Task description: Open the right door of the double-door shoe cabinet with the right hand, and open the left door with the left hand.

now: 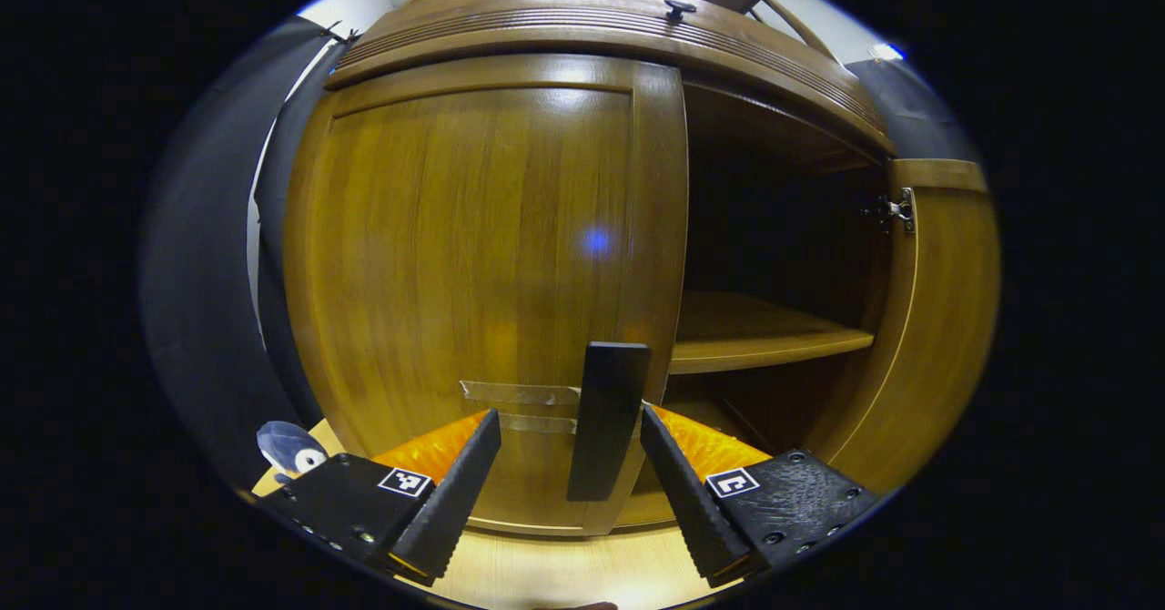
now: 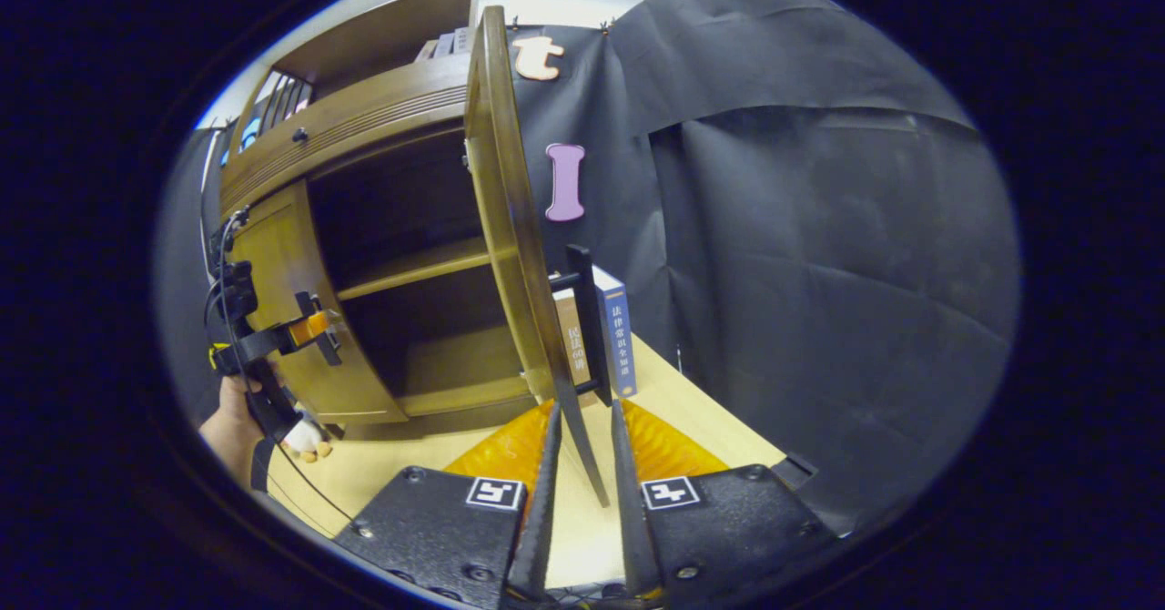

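Wood left door [image 1: 473, 282] sits closed; its handle [image 1: 608, 419] stands between my spread left gripper [image 1: 571, 460] fingers, untouched. Right door [image 2: 510, 228] is swung open, edge in right gripper's [image 2: 582, 451] narrow gap; can't tell if pinched. Risk: L closes off-centre, slips off handle.

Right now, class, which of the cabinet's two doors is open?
The right door is open, swung out edge-on with the right gripper astride its lower edge. The left door is shut; the left gripper is open around its handle.
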